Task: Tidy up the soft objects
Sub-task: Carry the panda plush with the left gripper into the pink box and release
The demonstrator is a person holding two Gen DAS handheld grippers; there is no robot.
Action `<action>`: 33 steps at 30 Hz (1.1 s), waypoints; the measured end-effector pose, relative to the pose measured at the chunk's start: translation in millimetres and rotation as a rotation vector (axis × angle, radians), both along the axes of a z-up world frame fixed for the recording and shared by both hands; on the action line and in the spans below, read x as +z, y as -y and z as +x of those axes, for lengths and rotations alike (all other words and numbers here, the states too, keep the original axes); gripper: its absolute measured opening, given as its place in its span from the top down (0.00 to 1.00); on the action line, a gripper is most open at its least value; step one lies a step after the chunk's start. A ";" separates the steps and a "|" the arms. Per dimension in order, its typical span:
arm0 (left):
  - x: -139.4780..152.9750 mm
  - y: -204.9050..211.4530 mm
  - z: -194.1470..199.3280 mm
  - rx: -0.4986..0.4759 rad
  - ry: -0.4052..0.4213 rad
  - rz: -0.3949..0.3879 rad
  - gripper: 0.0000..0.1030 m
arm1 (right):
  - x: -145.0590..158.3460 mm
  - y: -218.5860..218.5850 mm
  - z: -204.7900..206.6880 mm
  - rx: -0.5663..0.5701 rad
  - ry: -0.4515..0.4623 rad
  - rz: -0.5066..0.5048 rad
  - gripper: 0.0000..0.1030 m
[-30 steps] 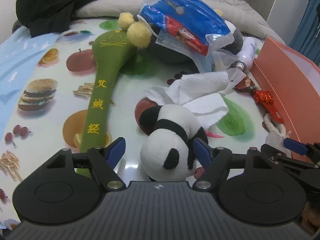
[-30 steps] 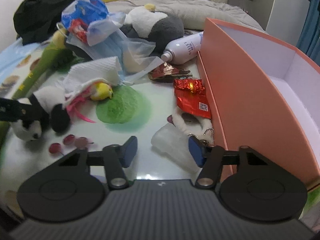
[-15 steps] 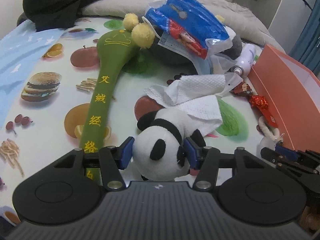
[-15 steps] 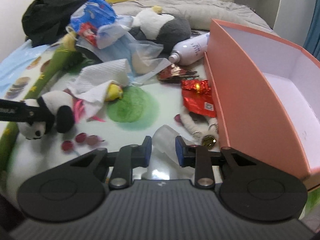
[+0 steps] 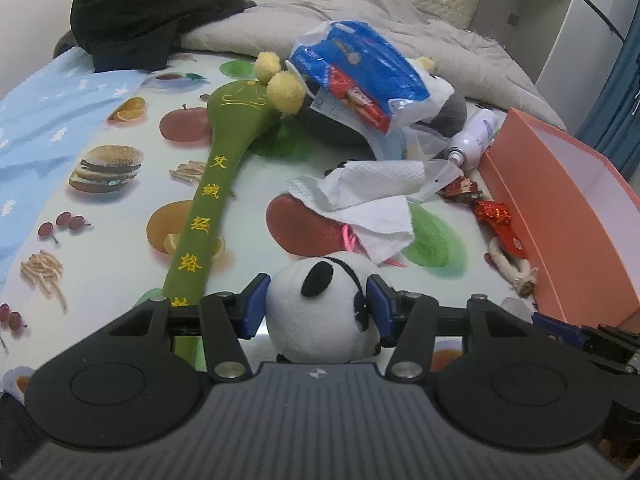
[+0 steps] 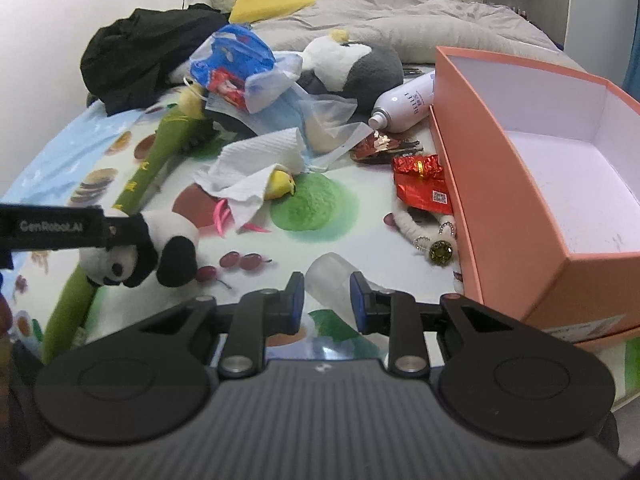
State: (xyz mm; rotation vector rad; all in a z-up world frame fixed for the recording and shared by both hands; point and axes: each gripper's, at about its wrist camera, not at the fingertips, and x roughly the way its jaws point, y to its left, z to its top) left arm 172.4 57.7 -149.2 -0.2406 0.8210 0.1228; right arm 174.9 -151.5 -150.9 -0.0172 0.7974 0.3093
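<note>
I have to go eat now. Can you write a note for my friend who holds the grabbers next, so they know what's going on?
Left gripper: shut on the panda plush, lifted a little off the fruit-print cloth.
Right gripper: its jaws have just been closing on the frosted soft lump.
The orange box stands at the right, nothing in it.
Still on the cloth: green plush stick, grey-white plush, paper towel, yellow bird toy.
Done: two things grabbed. Left: probably box both, then gather the other soft things.
</note>
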 end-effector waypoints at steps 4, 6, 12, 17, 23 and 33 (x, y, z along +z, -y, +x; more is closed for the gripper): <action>9.8 10.0 -3.3 0.002 0.009 -0.012 0.43 | 9.7 7.4 -0.3 0.006 0.015 0.015 0.75; 16.2 14.8 -3.2 0.006 0.010 -0.019 0.43 | 14.0 14.0 0.7 0.002 0.009 0.033 0.76; 53.1 32.1 2.1 -0.010 0.030 -0.036 0.43 | 43.6 30.8 4.4 -0.001 0.016 0.067 0.76; 96.0 51.5 14.6 -0.046 0.070 -0.015 0.43 | 81.7 45.6 4.4 0.001 0.060 0.100 0.76; 141.7 80.4 27.1 -0.102 0.129 -0.013 0.43 | 131.5 68.6 8.4 -0.031 0.151 0.115 0.76; 188.8 137.0 54.9 -0.237 0.203 -0.059 0.43 | 183.5 122.0 20.6 -0.122 0.244 0.148 0.76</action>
